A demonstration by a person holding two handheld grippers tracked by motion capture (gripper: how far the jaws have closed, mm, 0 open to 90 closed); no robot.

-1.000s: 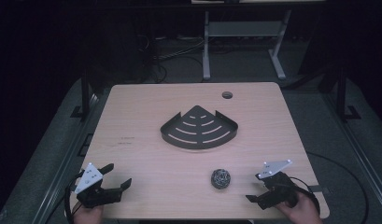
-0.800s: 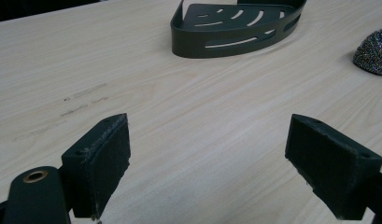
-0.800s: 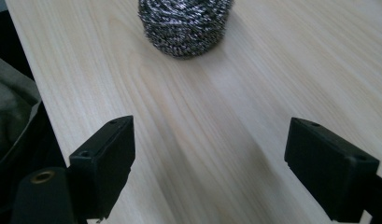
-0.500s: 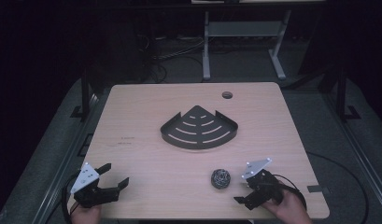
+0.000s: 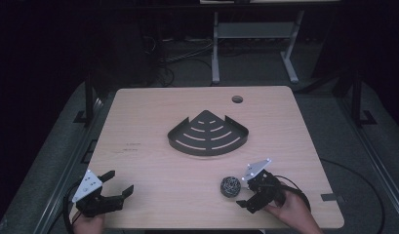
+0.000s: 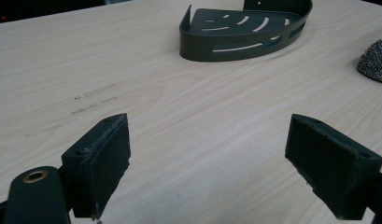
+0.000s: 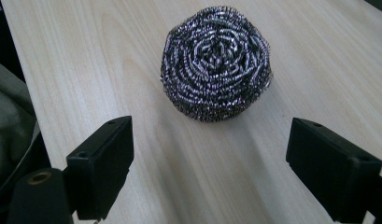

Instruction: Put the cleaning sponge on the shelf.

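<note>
1. I take the black corner shelf basket [image 5: 208,135] in the middle of the tabletop [image 5: 138,122] as my landmark; it lies flat, its slotted floor facing up and its curved wall towards me.
2. The steel wool scourer [image 5: 229,186] sits on the tabletop nearer to me than the basket and a little to its right, well apart from it. In the right gripper view the scourer [image 7: 215,63] is a round ball of coiled wire resting on the wood.
3. My right hand-held gripper [image 5: 247,191] is just to the right of the scourer, on the near side of the basket. Its jaws have just been opening and now stand wide, with nothing between the pads. In its own view the scourer lies ahead of the right hand-held gripper [image 7: 209,156], beyond the pads and not touching them.
4. My left hand-held gripper [image 5: 118,183] is near the front left corner of the tabletop, far left of the basket and closer to me. Its jaws are spread wide with only bare wood between them [image 6: 207,161].
5. From the left gripper view the basket [image 6: 244,28] sits ahead and the scourer [image 6: 375,60] shows at the right edge.
6. A round hole [image 5: 237,99] is in the tabletop beyond the basket, slightly right.
</note>
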